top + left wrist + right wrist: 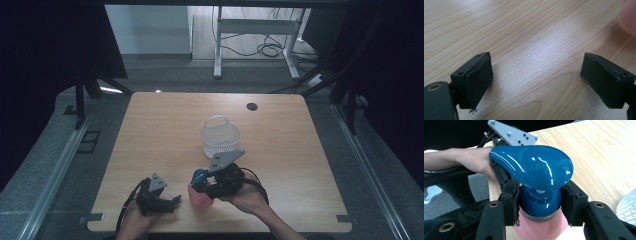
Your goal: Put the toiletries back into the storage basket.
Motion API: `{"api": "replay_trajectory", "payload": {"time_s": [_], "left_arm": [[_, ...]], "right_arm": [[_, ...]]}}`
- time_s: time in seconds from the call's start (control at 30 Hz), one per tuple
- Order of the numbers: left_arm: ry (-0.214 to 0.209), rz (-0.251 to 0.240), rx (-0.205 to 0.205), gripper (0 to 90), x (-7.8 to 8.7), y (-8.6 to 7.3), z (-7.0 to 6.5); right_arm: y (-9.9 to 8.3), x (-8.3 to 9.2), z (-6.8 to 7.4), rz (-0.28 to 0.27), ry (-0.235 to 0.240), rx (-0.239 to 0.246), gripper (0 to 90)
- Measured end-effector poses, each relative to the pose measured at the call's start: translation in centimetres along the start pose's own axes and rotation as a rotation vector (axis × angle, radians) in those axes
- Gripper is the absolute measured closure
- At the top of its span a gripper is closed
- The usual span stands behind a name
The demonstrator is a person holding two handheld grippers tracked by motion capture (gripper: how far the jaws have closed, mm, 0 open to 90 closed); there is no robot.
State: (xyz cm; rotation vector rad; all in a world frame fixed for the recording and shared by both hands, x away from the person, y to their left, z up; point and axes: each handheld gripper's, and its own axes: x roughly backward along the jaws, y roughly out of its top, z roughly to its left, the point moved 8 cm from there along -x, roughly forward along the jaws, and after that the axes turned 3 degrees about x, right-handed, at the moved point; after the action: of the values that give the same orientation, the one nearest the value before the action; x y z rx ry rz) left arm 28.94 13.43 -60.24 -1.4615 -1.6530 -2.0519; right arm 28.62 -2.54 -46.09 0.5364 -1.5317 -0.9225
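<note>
Light wood-grain bench with rounded corners and a dark round cable port near its far edge, standing on grey flooring between dark curtained sides; beyond it, a white wall panel, the white legs of another desk and loose cables on the floor. Near the front edge, a pink bottle with a glossy blue pump cap stands upright on the bench. The right gripper has its jaws closed on the blue collar of the cap, one pad on each side, just above the pink body, as seen in the right gripper view. The left gripper rests low over the bench to the left of the bottle, near it but not touching; its jaws stand wide apart with only bare wood between them. A white mesh basket with a loop handle sits upright at mid-bench, just behind the right gripper.
</note>
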Motion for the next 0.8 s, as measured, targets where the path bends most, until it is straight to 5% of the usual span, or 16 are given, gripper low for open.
{"api": "replay_trajectory", "payload": {"time_s": [0.8], "left_arm": [[0.001,0.0,-0.004,10.3,0.0,0.0,0.0]], "right_arm": [[2.5,2.4,-4.0,-0.02,-0.081,-0.046,53.0]]}}
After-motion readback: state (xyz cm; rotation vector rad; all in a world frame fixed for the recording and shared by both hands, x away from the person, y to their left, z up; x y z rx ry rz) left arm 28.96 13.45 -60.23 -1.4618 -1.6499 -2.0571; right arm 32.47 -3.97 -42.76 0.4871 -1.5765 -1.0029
